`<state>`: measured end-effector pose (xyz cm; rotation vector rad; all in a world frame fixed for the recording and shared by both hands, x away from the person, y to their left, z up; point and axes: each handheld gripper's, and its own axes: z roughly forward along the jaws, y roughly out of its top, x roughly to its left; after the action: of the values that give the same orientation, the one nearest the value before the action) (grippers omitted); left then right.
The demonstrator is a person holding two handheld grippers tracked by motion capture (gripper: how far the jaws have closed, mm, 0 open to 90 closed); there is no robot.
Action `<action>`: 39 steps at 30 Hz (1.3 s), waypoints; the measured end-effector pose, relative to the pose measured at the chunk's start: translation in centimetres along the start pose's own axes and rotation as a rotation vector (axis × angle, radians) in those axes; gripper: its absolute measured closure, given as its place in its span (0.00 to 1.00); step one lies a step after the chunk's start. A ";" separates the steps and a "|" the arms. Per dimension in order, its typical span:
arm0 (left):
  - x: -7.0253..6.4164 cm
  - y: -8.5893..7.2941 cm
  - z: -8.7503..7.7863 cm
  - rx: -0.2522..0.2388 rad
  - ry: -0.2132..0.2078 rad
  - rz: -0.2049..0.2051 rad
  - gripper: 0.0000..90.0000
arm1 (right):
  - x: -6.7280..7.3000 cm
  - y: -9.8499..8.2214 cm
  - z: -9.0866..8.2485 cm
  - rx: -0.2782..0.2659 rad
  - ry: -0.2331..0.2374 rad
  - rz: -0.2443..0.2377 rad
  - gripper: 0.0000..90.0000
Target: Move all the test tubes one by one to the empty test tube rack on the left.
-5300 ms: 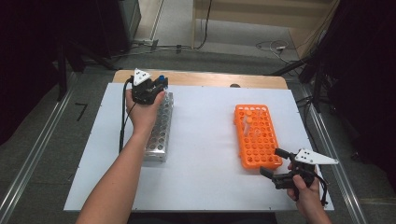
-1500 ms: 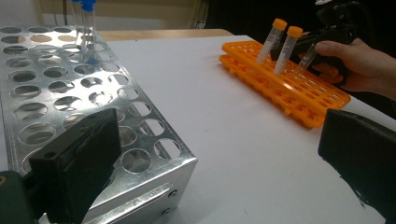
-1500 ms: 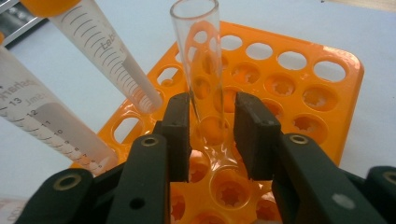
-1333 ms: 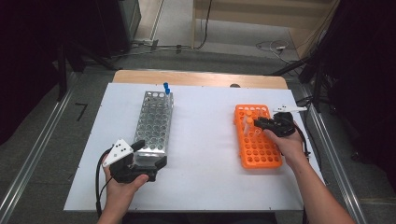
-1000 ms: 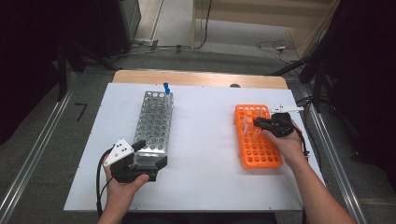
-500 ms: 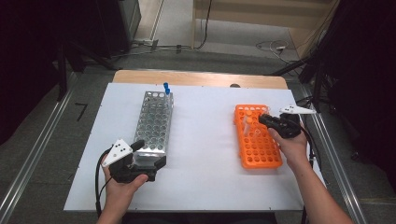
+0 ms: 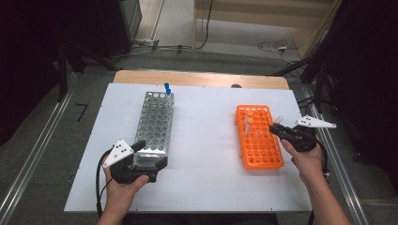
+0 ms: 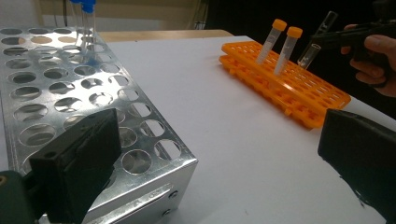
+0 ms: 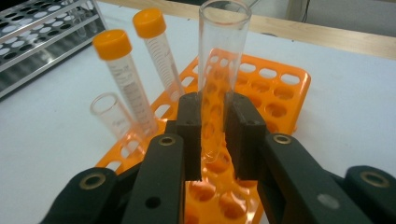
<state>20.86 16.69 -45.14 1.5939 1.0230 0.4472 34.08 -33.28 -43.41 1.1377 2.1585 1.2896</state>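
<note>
My right gripper (image 7: 276,128) (image 9: 214,126) is shut on a clear uncapped tube (image 9: 222,56) (image 7: 279,120) and holds it tilted just above the right side of the orange rack (image 7: 263,154) (image 9: 275,88). Two orange-capped tubes (image 9: 123,79) and another clear open tube (image 9: 112,116) stand in that rack. My left gripper (image 7: 150,154) (image 8: 217,135) rests at the near end of the metal rack (image 7: 155,124) (image 8: 70,93). Its jaws stand wide apart, with the rack's near corner between them and nothing gripped. Blue-capped tubes (image 7: 166,89) (image 8: 84,18) stand at the metal rack's far end.
Both racks lie on a white board (image 7: 206,136) over the table, with bare board between them. A wooden strip (image 7: 197,78) runs along the far edge. The right hand and held tube (image 8: 324,23) show in the left gripper view beyond the orange rack (image 8: 303,93).
The right gripper has moved right and toward the near side, rising a little with the clear tube in its jaws. The left gripper has stayed put.
</note>
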 end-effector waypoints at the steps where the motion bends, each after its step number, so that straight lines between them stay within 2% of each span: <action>1: 0.0 0.0 0.0 0.000 0.000 0.000 0.00 | 0.1 -0.2 -0.3 -0.002 0.004 0.006 0.82; 8: -0.2 0.0 0.2 0.007 -0.005 0.006 0.00 | 1.4 -1.7 -2.1 0.007 0.019 -0.008 0.82; 11: -0.4 -0.1 0.4 0.012 -0.008 0.010 0.00 | 2.0 -1.8 -2.6 0.004 0.039 -0.005 0.82; 23: -1.0 0.1 0.7 0.016 -0.026 0.027 0.00 | 5.8 -1.5 -3.7 -0.009 0.142 -0.072 0.82; 28: -1.5 0.2 0.9 0.016 -0.037 0.035 0.00 | 7.4 -1.2 -3.4 -0.006 0.187 -0.096 0.82; 39: -3.0 0.8 1.8 0.013 -0.090 0.061 0.04 | 11.3 -1.4 -1.1 0.042 0.282 -0.153 0.82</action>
<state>20.82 13.20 -44.22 1.6454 0.9126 0.4068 25.99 -25.23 -43.15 0.8257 2.4298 1.4116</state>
